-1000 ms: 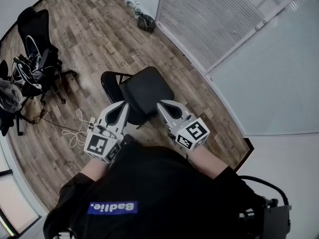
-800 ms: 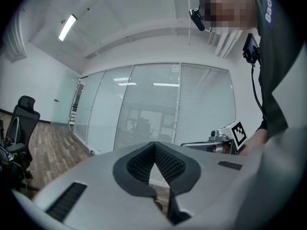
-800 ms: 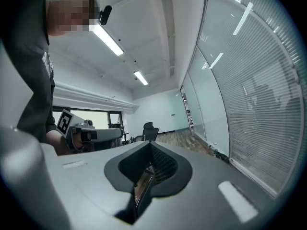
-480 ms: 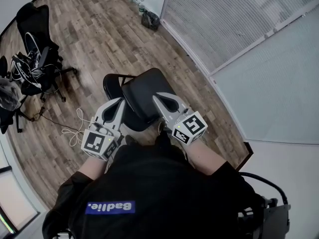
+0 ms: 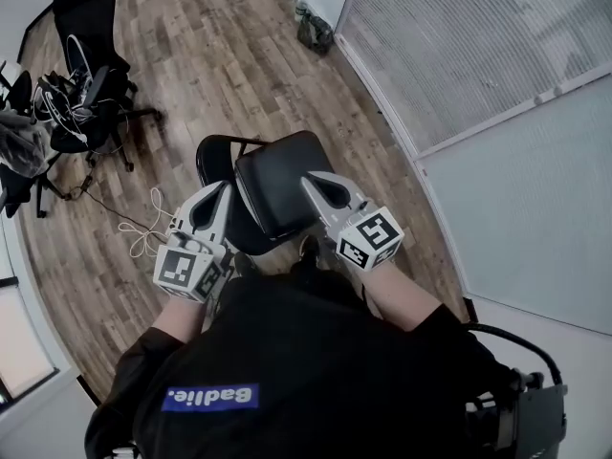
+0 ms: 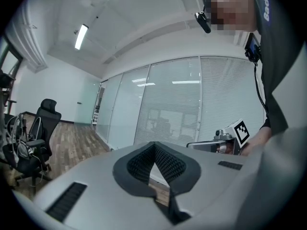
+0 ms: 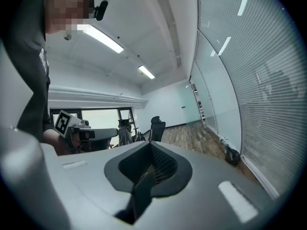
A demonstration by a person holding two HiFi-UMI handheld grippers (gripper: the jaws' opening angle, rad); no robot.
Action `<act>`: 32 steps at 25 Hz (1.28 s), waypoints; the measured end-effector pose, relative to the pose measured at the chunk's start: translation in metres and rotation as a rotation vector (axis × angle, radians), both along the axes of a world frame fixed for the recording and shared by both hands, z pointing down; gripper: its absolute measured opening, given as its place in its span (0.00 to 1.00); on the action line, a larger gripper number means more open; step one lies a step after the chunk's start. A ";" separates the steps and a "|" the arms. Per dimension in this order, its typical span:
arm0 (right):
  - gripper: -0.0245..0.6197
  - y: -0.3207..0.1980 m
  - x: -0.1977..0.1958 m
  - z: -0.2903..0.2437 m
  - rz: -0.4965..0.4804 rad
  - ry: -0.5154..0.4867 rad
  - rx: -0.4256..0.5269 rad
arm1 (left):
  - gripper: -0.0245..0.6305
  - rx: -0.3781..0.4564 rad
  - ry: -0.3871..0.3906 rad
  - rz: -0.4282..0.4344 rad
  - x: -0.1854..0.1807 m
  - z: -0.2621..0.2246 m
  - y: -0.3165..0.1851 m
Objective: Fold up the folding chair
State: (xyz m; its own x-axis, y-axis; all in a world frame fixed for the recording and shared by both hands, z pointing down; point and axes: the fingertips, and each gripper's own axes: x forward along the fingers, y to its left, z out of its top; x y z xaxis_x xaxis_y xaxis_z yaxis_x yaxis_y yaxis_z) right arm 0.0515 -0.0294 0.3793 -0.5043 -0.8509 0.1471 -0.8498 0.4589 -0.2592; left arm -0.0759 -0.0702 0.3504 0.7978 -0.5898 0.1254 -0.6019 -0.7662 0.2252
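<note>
The black folding chair point(image 5: 277, 185) stands unfolded on the wood floor just in front of me, its square padded part facing up. My left gripper point(image 5: 221, 192) is at the pad's left edge and my right gripper point(image 5: 318, 182) overlaps its right edge. Whether either touches the chair I cannot tell. In the left gripper view the left gripper point(image 6: 154, 146) is shut with nothing between its ribbed pads, and the right gripper point(image 6: 225, 139) shows beyond. In the right gripper view the right gripper point(image 7: 149, 146) is likewise shut and holds nothing, with the left gripper point(image 7: 79, 131) opposite.
Black office chairs point(image 5: 81, 79) hung with cables stand at the far left. A white cable point(image 5: 143, 235) lies on the floor left of the folding chair. A dark bag point(image 5: 316, 32) sits against the glass wall with blinds point(image 5: 459, 55) on the right.
Both grippers have advanced a little along the sides of the chair's pad, and the view has swung so that the room sits further right. The jaws stayed shut.
</note>
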 end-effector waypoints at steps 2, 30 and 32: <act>0.04 -0.003 0.008 0.004 -0.019 0.001 -0.006 | 0.04 0.002 0.004 -0.028 0.005 0.003 -0.003; 0.05 -0.044 0.053 0.143 -0.037 -0.029 -0.229 | 0.05 -0.318 -0.421 -0.239 -0.066 0.190 -0.047; 0.06 -0.042 0.061 0.155 -0.023 -0.028 -0.251 | 0.05 -0.345 -0.456 -0.241 -0.070 0.204 -0.045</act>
